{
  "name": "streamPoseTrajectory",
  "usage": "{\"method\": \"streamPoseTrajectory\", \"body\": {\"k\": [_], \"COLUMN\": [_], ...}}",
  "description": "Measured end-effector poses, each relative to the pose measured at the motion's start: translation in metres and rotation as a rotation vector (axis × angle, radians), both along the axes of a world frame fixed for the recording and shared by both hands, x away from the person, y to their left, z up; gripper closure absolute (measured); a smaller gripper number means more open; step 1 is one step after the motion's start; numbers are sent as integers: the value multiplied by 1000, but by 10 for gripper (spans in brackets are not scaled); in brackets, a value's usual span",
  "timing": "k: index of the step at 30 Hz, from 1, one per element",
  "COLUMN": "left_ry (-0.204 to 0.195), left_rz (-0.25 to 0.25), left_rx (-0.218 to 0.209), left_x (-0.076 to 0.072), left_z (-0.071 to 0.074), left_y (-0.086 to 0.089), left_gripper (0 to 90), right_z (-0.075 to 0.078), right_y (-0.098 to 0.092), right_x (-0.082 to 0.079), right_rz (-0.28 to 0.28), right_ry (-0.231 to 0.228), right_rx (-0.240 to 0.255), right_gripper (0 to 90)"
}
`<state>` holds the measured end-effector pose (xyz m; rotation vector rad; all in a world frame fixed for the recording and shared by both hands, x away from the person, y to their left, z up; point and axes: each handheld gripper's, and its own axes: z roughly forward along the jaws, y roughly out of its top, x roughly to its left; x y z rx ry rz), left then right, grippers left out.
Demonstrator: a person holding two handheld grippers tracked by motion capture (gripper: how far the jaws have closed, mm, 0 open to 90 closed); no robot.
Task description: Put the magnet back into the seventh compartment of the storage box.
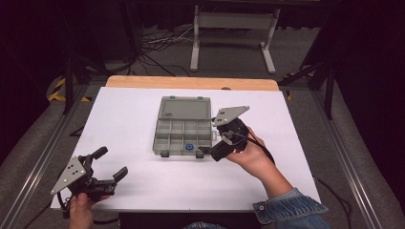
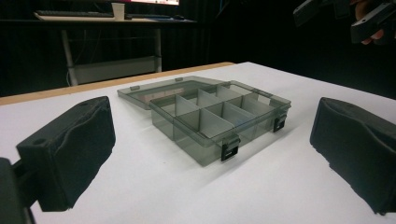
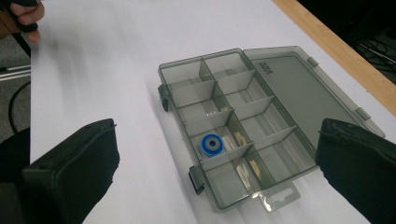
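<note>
Translucent plastic box (image 1: 183, 131) – glossy (matt table (image 1: 124, 114))

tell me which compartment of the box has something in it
The front-row compartment second from the right in the high view holds a blue ring. The other compartments of the open box look empty.

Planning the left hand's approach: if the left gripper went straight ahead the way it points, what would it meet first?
Probably the grey compartment box, at its near latched corner, lying straight ahead of the open left gripper; the white tabletop between them looks bare.
</note>
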<state>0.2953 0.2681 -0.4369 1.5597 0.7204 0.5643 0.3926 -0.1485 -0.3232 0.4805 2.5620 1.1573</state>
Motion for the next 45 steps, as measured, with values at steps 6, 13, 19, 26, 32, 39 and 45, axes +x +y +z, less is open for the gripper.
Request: {"method": "streamPoseTrajectory", "body": {"k": [6, 13, 19, 26, 32, 39, 45], "left_ry": [4, 2, 0, 4, 5, 4, 3], "left_rz": [-2, 0, 2, 0, 1, 4, 4], "left_rx": [5, 4, 5, 5, 5, 0, -3], "left_x": [0, 0, 0, 0, 0, 0, 0], "left_z": [0, 0, 0, 0, 0, 0, 0], "left_y": [0, -1, -1, -1, 0, -1, -1], "left_gripper": [8, 8, 8, 8, 8, 8, 8], "right_z": [1, -4, -11, -23, -33, -46, -58], "right_y": [-22, -48, -66, -81, -88, -100, -108], "right_x": [-8, -18, -26, -34, -39, -46, -50], "right_rz": [-32, -60, -87, -113, -124, -142, -162], "right_ry": [-5, -45, -69, -79, -94, -114, -107], "right_rx": [52, 99, 144, 178, 198, 235, 247], "right_gripper": [0, 3, 10, 17, 17, 17, 17]}}
